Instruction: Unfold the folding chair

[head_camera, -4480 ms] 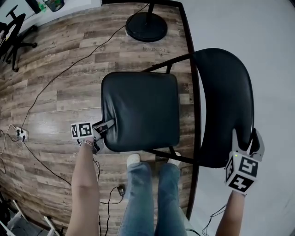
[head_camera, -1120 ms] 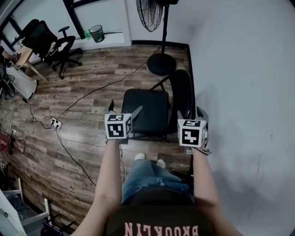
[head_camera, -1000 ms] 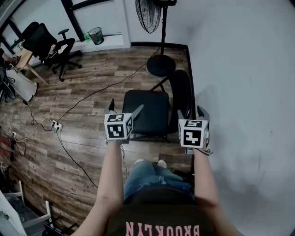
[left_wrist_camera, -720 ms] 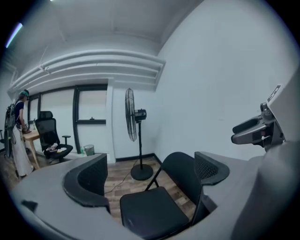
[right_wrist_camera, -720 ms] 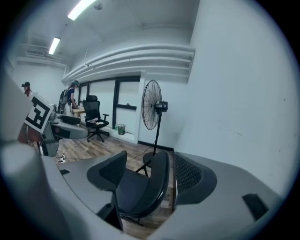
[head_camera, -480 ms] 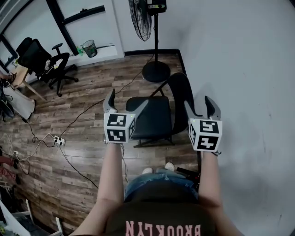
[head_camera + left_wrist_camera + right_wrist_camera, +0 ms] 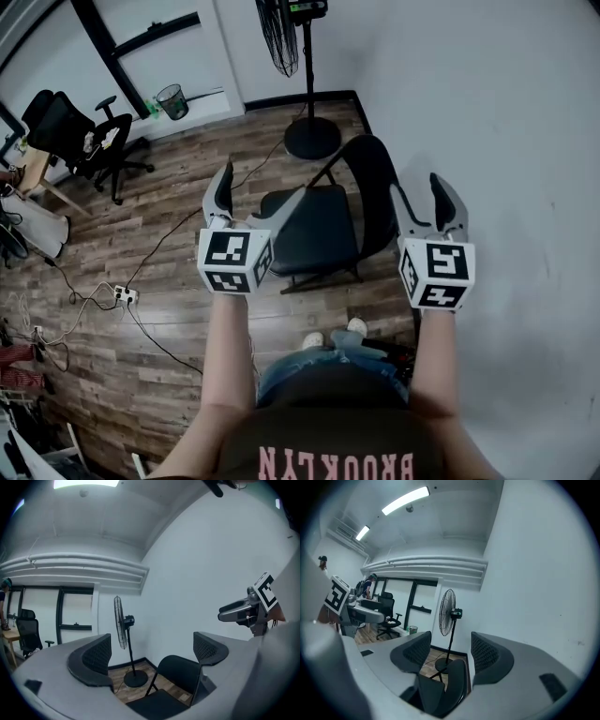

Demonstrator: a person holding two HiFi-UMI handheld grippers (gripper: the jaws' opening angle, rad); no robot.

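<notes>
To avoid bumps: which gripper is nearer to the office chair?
Left. The left gripper is on the office chair's side of the folding chair; the right gripper, its empty jaws closing, is beyond it, beside the wall.

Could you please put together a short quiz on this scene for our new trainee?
1. True or false: the folding chair stands unfolded on the wooden floor, with its seat level.
2. What stands just beyond the chair? A) a pedestal fan B) a stepladder C) a table lamp
3. Short answer: what, if anything, does the left gripper hold?

Key
1. True.
2. A.
3. Nothing; its jaws stand apart with only air between them, and it is raised clear of the chair.
</notes>
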